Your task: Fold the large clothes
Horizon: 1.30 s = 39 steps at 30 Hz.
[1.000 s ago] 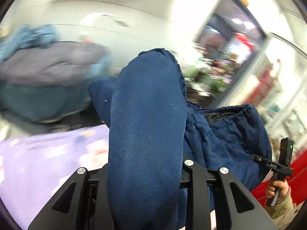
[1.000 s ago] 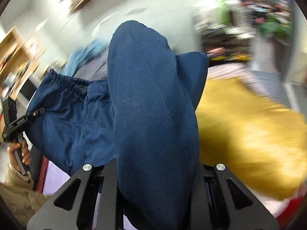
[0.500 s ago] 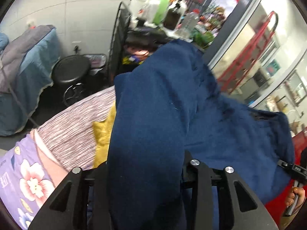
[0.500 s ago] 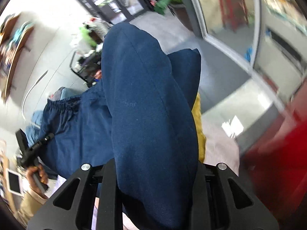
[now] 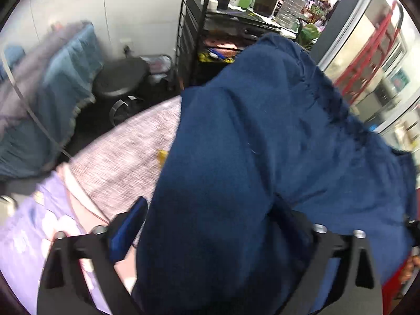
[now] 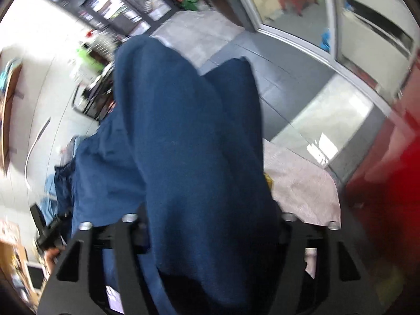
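A large dark blue garment with an elastic waistband hangs between my two grippers. My left gripper is shut on one bunched part of it; the cloth drapes over the jaws and hides the fingertips. My right gripper is shut on another bunched part of the same garment, which fills the middle of that view. The left gripper and the hand that holds it show at the left edge of the right wrist view.
Below lies a striped pink-grey cloth beside a purple floral sheet, with a sliver of yellow fabric. A black stool, a black rack with bottles and a blue-covered bed stand behind. Red surface at right.
Both grippers have swung with the blue garment, lowering toward the striped cloth. The garment now covers most of the yellow fabric. The grips have not changed.
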Motion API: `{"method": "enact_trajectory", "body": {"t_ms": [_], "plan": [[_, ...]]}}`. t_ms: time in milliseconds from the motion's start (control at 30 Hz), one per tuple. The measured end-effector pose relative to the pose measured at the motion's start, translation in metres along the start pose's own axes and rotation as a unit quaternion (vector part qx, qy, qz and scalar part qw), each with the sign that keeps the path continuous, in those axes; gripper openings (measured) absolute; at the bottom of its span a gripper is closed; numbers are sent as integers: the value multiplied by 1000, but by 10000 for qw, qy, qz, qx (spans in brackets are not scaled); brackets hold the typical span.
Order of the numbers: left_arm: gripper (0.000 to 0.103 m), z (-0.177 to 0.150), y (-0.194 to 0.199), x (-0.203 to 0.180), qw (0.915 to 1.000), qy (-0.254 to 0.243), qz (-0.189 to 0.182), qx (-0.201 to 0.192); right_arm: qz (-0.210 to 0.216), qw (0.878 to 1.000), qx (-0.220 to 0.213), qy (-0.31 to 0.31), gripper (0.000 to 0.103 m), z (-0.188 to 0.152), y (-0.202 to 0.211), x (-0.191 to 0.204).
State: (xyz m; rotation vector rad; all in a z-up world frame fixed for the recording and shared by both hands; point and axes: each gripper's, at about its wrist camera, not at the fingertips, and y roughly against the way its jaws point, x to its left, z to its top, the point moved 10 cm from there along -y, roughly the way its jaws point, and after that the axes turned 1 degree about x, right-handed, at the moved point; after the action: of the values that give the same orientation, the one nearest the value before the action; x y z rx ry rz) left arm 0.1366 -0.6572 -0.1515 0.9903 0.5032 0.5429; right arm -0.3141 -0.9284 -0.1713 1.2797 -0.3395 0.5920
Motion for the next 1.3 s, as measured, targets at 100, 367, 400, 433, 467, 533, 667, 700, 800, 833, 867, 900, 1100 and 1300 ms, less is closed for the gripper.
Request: {"method": "enact_trajectory", "body": {"t_ms": [100, 367, 400, 433, 467, 533, 667, 700, 800, 833, 867, 900, 1100, 1300], "plan": [[96, 2, 9, 10, 9999, 79, 8, -93, 233, 9992, -105, -320, 79, -1, 4, -6], [98, 13, 62, 52, 9989, -30, 13, -475, 319, 9951, -374, -861, 82, 2, 26, -16], [98, 14, 69, 58, 9985, -5, 99, -537, 372, 9935, -447, -980, 82, 3, 32, -16], [97, 15, 79, 68, 9975, 77, 293, -639, 501, 9909, -500, -1145, 82, 3, 37, -15], [97, 15, 86, 75, 9967, 164, 384, -703, 661, 9867, -567, -1373, 82, 2, 45, -14], [97, 12, 106, 89, 9943, 487, 429, -846, 610, 9847, -703, -1475, 82, 3, 60, -11], [97, -5, 133, 74, 9937, 459, 382, -947, -63, 9926, -981, -714, 82, 1, 95, 19], [97, -10, 136, 65, 9938, 361, 443, -956, -248, 9938, -997, -428, 82, -2, 100, 32], [97, -36, 143, 10, 9937, -83, 510, -991, -829, 9920, -853, 433, 91, -23, 102, 73], [97, -45, 143, -12, 9938, -287, 458, -971, -972, 9897, -799, 680, 91, -30, 99, 84], [97, -52, 141, -29, 9937, -458, 455, -913, -1116, 9862, -687, 1014, 91, -40, 94, 99], [97, -59, 139, -49, 9933, -683, 446, -813, -1252, 9801, -515, 1453, 91, -54, 84, 120], [97, -87, 145, -125, 9869, -1483, 427, -471, -1636, 9487, -178, 2698, 91, -109, 59, 181], [97, -96, 163, -143, 9866, -1542, 449, -293, -2008, 9275, -242, 3143, 96, -127, 64, 199]]}}
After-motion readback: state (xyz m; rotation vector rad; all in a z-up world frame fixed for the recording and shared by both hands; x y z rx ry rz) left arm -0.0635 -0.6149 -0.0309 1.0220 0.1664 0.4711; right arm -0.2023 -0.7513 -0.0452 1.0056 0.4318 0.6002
